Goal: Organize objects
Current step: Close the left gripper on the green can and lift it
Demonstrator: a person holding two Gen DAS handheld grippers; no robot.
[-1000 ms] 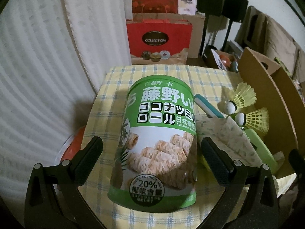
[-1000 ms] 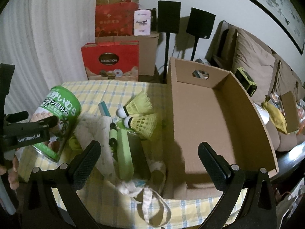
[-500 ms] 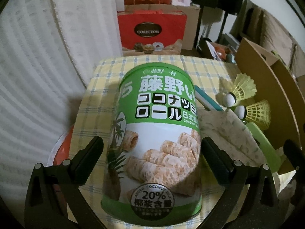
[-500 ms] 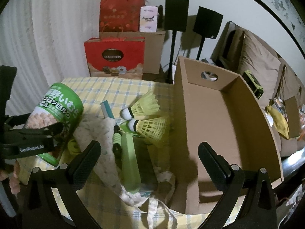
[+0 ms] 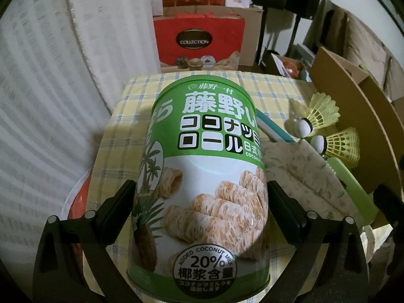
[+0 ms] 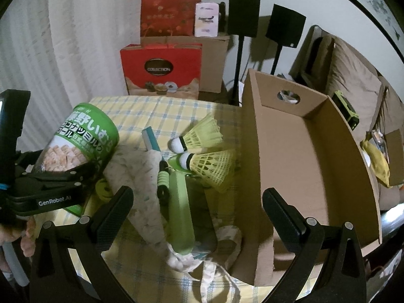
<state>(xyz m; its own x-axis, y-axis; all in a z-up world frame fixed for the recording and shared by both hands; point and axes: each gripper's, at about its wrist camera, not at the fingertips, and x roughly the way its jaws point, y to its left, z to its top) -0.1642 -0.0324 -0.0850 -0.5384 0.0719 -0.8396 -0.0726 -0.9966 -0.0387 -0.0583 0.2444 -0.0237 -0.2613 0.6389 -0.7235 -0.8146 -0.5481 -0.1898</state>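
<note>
With my left gripper (image 5: 200,207) clamped on the green tin (image 5: 202,176), tilted above the checked cloth (image 6: 161,108), I note shuttlecocks (image 6: 202,149) and green case (image 6: 179,212) unsorted mid-table, right gripper (image 6: 198,209) spread and holding nothing, cardboard box (image 6: 303,176) rightmost, bare inside.

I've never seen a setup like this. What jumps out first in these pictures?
The big green snack can fills the left wrist view, clamped between the fingers of the left claw and tilted above the checked tablecloth. To its right lie two yellow shuttlecocks among a small clutter of things. Further right, a large cardboard box stands open and looks empty, with the right claw open in front of it.
</note>
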